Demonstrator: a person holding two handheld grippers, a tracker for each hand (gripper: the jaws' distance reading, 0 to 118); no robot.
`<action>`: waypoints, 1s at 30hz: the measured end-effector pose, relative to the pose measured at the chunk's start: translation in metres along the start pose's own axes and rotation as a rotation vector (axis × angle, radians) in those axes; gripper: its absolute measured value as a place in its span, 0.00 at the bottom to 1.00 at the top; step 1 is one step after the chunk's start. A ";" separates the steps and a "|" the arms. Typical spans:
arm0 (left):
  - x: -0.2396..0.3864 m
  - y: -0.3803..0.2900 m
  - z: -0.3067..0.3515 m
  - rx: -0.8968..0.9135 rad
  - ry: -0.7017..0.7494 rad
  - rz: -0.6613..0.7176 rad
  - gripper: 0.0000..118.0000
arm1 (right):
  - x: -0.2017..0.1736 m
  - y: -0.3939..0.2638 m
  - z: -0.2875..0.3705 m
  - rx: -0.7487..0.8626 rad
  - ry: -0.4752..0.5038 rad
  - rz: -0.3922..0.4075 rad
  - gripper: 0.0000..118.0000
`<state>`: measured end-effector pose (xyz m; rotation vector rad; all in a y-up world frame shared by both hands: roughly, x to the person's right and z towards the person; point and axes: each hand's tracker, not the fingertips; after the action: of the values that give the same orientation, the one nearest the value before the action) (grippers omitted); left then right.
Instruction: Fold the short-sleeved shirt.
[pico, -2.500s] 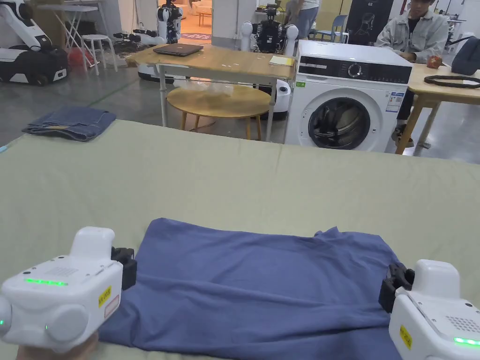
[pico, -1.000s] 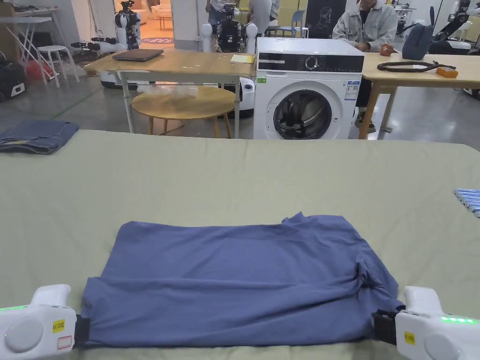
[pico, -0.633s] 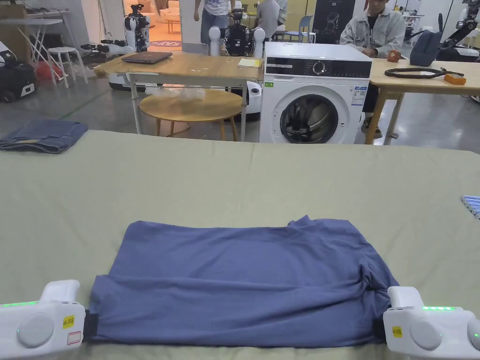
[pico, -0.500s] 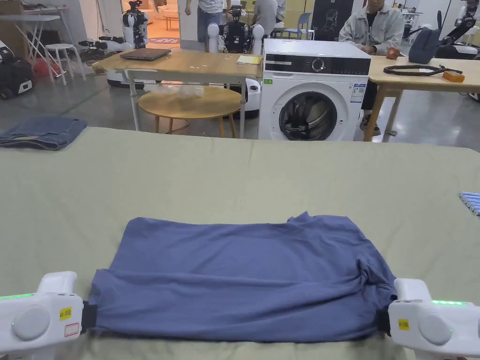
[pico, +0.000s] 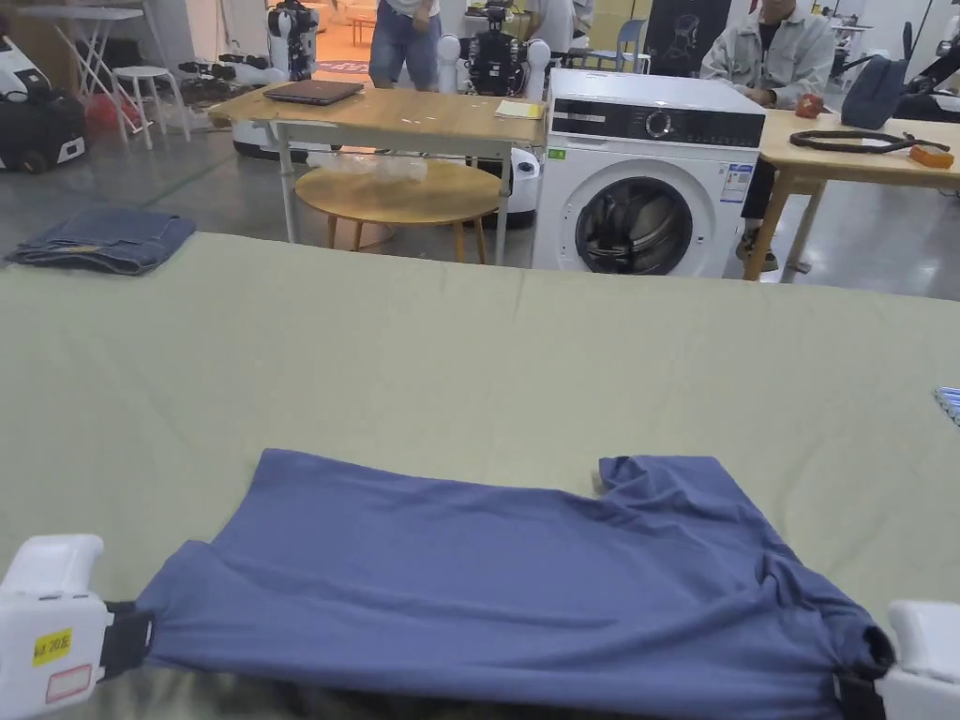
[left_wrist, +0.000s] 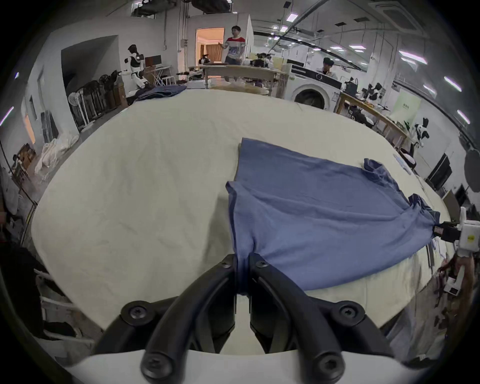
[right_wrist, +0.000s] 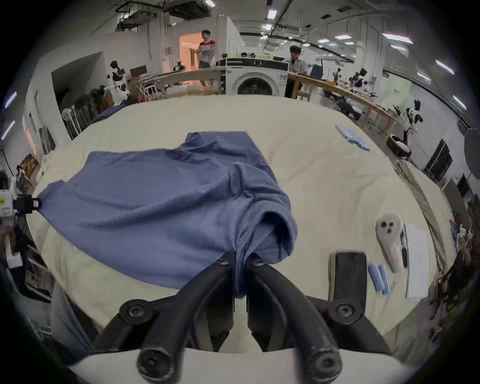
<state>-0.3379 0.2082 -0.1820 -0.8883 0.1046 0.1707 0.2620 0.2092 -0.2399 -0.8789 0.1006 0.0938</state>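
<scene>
The blue shirt (pico: 525, 591) lies spread on the green-covered table (pico: 469, 356), its near edge lifted and stretched between the left gripper (left_wrist: 242, 262) and the right gripper (right_wrist: 240, 259), each clamped on a near corner.

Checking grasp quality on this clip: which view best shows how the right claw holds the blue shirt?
The right gripper view: the right claw is shut on the bunched sleeve end of the blue shirt, cloth pinched between both jaws. The head view catches it at the frame's corner; the left gripper view shows it small and far off.
</scene>
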 end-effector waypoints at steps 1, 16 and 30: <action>0.001 -0.010 0.008 -0.004 -0.001 0.003 0.02 | -0.001 -0.010 0.003 -0.010 -0.004 0.007 0.05; 0.010 -0.081 -0.041 -0.136 0.088 -0.050 0.02 | -0.019 -0.082 -0.036 -0.110 -0.087 0.021 0.12; 0.023 -0.028 0.011 0.243 0.018 -0.014 0.46 | -0.053 -0.013 0.023 0.282 -0.053 -0.078 0.58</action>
<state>-0.3094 0.2021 -0.1577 -0.6480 0.1334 0.1337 0.2120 0.2165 -0.2092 -0.5976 0.0290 0.0290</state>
